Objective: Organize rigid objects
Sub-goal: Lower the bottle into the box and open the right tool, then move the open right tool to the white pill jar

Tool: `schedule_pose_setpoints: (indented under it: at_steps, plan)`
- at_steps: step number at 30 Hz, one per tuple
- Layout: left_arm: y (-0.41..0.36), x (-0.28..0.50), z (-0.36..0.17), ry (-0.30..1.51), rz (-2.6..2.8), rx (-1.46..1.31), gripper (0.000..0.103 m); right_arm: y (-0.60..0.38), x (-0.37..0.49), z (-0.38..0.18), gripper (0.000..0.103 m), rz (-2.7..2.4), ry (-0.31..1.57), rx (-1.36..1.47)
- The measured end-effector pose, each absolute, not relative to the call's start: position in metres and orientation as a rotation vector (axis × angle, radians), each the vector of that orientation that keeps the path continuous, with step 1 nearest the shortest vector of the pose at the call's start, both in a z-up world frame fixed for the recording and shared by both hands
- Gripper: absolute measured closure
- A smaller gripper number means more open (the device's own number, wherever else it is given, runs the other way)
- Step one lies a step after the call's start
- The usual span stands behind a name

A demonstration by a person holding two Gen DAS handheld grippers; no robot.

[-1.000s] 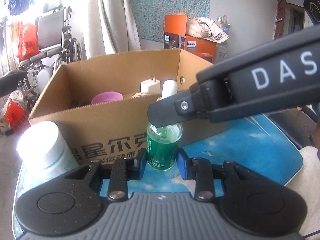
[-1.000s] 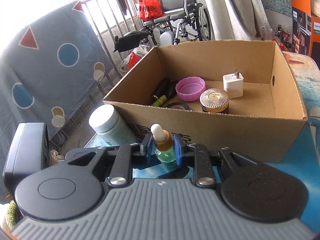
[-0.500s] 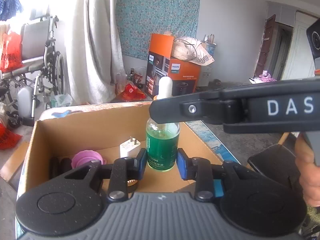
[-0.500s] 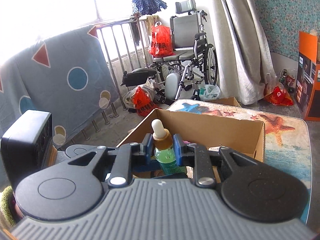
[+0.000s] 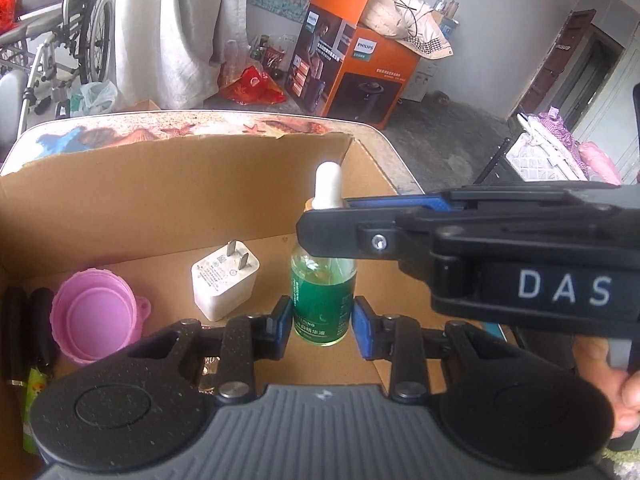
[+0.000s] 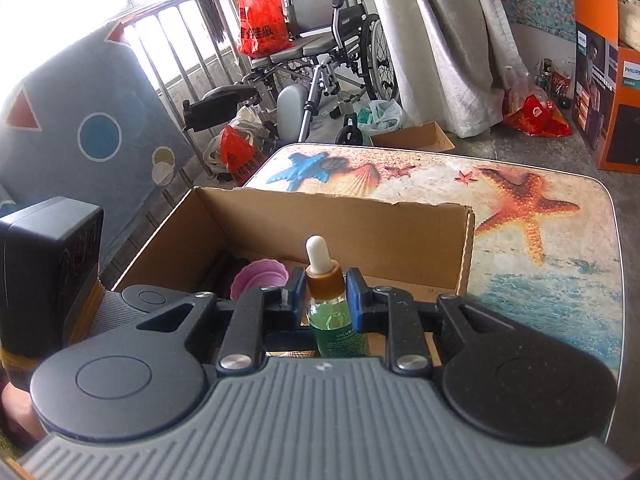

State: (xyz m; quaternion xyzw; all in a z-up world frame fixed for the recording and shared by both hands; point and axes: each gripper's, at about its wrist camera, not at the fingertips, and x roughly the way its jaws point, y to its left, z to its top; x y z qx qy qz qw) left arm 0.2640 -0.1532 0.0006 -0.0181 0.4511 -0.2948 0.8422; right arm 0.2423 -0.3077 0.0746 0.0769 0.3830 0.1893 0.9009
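Observation:
A green dropper bottle [image 5: 323, 292] with an amber collar and white bulb stands upright over the inside of the cardboard box [image 5: 120, 208]. My left gripper [image 5: 322, 322] is shut on its glass body. My right gripper [image 5: 328, 218] reaches in from the right and is shut on the collar. In the right wrist view the blue pads of the right gripper [image 6: 325, 292] press the collar of the bottle [image 6: 338, 328], with the box [image 6: 360, 220] beyond. Whether the bottle's base touches the box floor is hidden.
In the box lie a white charger plug [image 5: 224, 284], a pink lid [image 5: 96, 320], black items [image 5: 24, 320] and a partly hidden gold jar [image 5: 208, 372]. The box sits on a starfish-print table [image 6: 520, 208]. Beyond are an orange carton [image 5: 352, 68] and a wheelchair [image 6: 320, 40].
Both grippers carried the bottle from the table in front of the box, up over its near wall, to above the box's inside. The white jar beside the box has left view.

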Motion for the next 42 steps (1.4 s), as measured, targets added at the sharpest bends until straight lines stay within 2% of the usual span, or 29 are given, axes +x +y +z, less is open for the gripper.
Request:
schedule_pose_setpoints:
  at_steps: [10,12,20,26,27,30,32,37,39,42]
  plan:
    - [-0.15,0.27,-0.006,1.014,-0.622,-0.065,0.062,-0.306,0.256,0.041,0.084,0.364,0.848,0.069]
    - [-0.15,0.27,-0.005,1.013,-0.619,-0.065,0.06,-0.304,0.257,0.041,0.089,0.375,0.855,0.067]
    - [-0.149,0.268,0.0,1.002,-0.616,-0.078,0.058,-0.3,0.256,0.053,0.089,0.368,0.837,0.05]
    - [-0.144,0.257,0.014,0.961,-0.617,-0.083,0.052,-0.318,0.243,0.069,0.087,0.363,0.794,0.139]
    - [-0.143,0.253,0.018,0.95,-0.619,-0.082,0.05,-0.321,0.24,0.073,0.087,0.361,0.782,0.153]
    - [-0.138,0.233,0.037,0.888,-0.634,-0.069,0.038,-0.332,0.218,0.09,0.087,0.362,0.729,0.199]
    - [-0.131,0.216,0.048,0.849,-0.653,-0.06,0.035,-0.337,0.2,0.101,0.087,0.367,0.699,0.231]
    - [-0.107,0.164,0.072,0.77,-0.683,-0.069,0.014,-0.346,0.135,0.125,0.069,0.385,0.615,0.304]
    - [-0.093,0.141,0.077,0.746,-0.679,-0.068,0.011,-0.343,0.109,0.13,0.056,0.39,0.585,0.315]
    - [-0.073,0.108,0.082,0.724,-0.663,-0.052,0.008,-0.337,0.067,0.132,0.05,0.401,0.551,0.334]
